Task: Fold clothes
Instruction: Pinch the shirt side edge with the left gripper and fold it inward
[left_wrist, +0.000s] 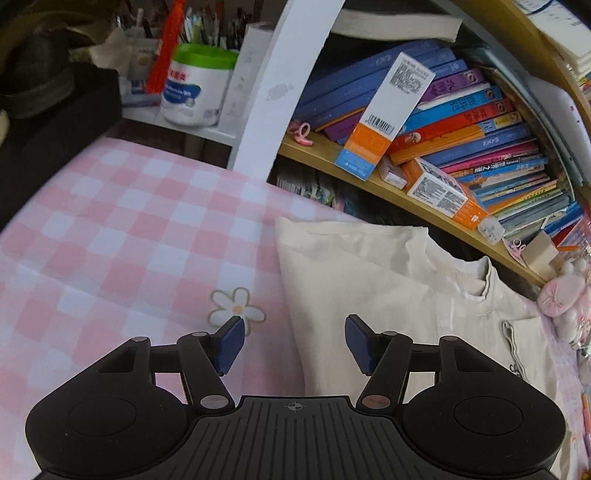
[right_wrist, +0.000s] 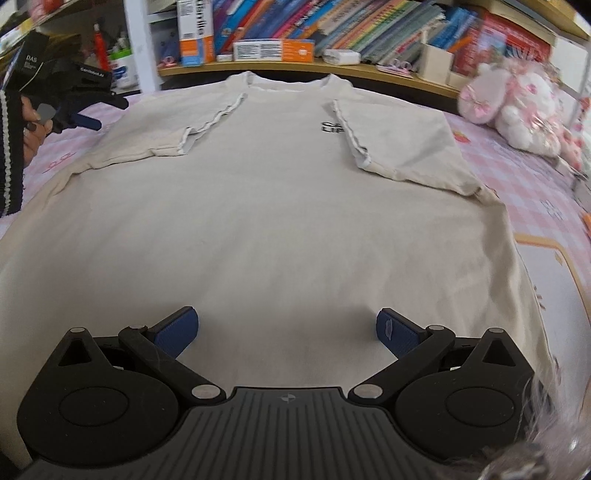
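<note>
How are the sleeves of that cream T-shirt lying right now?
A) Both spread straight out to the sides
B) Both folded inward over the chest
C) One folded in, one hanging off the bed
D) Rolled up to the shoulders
B: in the right wrist view both sleeves of the T-shirt lie flat across the chest, their hemmed cuffs turned toward the middle, and the right sleeve partly covers the black print.

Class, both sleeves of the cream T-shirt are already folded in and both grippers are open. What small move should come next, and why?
Probably lower the right gripper onto the near hem of the T-shirt and close on it. Both sleeves already lie folded inward, its blue fingers stand apart just above the cloth, and the left gripper hovers open at the shirt's side edge holding nothing.
</note>
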